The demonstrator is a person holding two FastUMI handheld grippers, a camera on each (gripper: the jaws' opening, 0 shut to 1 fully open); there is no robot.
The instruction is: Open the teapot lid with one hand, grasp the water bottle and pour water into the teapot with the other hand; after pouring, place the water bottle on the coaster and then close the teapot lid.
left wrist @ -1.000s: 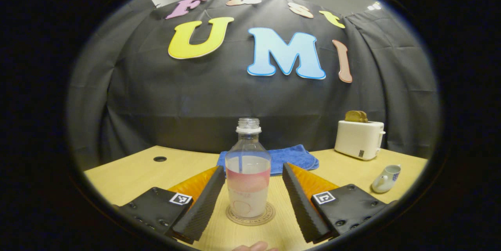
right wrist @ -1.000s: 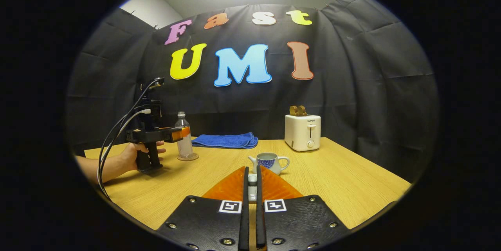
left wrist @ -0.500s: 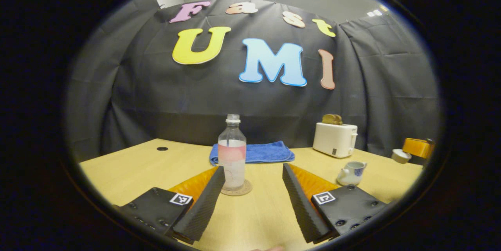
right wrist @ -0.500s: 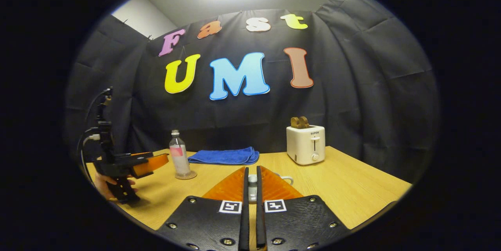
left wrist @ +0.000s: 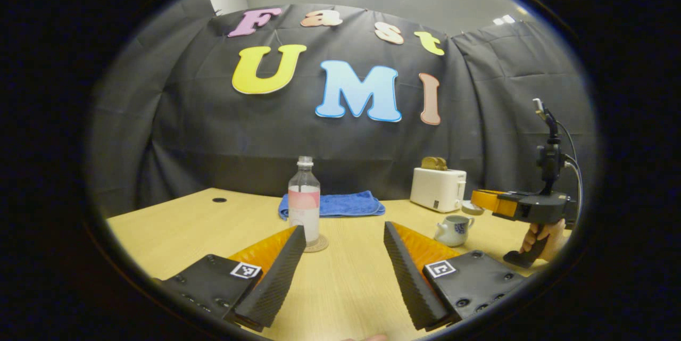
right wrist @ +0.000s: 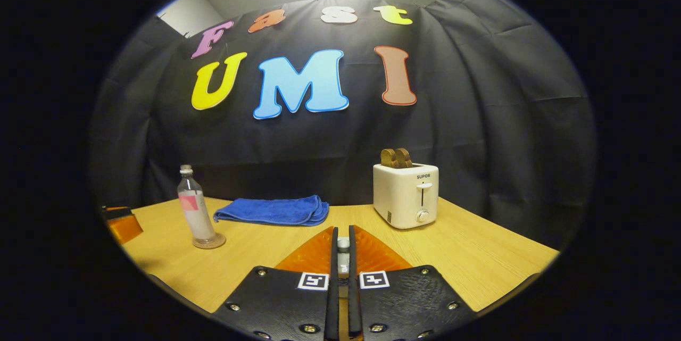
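The clear water bottle (left wrist: 304, 200), part full and uncapped, stands upright on a round coaster (left wrist: 318, 246) ahead of my left gripper (left wrist: 343, 256), which is open and well back from it. The small white teapot (left wrist: 452, 229) sits lidless to the right. Just above and to the right of it, my right gripper (left wrist: 492, 201) holds the white lid (left wrist: 469, 207). In the right gripper view the right gripper (right wrist: 343, 248) is shut on the lid's knob (right wrist: 343, 244). The bottle (right wrist: 194, 208) and coaster (right wrist: 209, 241) stand at the left there, near the left gripper's tip (right wrist: 121, 224).
A folded blue towel (left wrist: 332, 204) lies behind the bottle by the wall. A white toaster (left wrist: 437, 188) with toast stands at the back right. A cable hole (left wrist: 218, 200) marks the wooden table (left wrist: 175, 229) at the far left. A hand (left wrist: 540, 234) grips the right gripper's handle.
My left gripper has drawn back from the bottle, which stays on the coaster. The right gripper, still shut on the lid, has moved forward until the teapot passed under its fingers.
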